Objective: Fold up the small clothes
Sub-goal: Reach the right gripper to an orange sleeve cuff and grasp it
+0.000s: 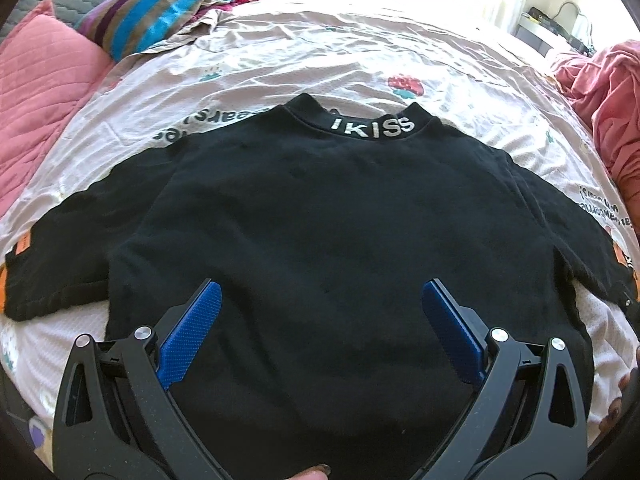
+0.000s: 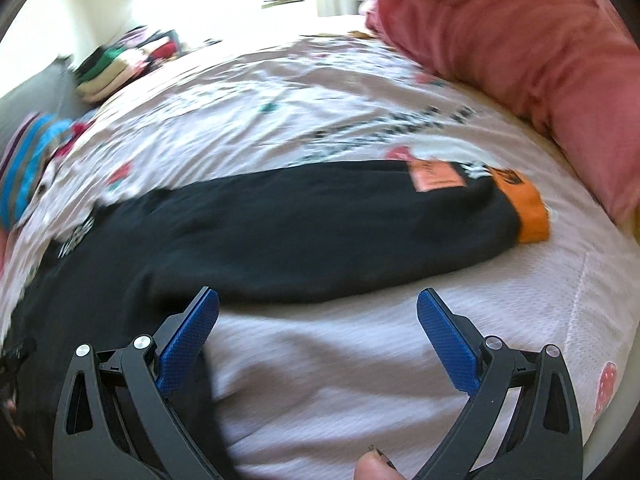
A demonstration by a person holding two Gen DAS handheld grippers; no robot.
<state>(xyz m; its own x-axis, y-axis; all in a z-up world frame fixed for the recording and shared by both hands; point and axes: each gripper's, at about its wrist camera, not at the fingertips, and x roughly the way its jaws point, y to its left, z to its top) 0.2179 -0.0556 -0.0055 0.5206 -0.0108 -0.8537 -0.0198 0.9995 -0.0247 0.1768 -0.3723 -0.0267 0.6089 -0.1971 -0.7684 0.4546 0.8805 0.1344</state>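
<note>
Both tongs are held spread, nothing gripped: the left tongs point(image 1: 320, 304) over the black sweater point(image 1: 320, 220), laid flat on the bed point(image 1: 360, 52), the right tongs point(image 2: 318, 312) beside its sleeve point(image 2: 360, 216). A striped pillow point(image 1: 160, 4) is seen at eleven o'clock.

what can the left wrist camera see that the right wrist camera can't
Only the left wrist view shows the collar lettering clearly, and the left gripper open over the shirt's body. Only the right wrist view shows the orange cuff and the right gripper open beside the sleeve. Both show the black shirt flat on the bedsheet.
</note>
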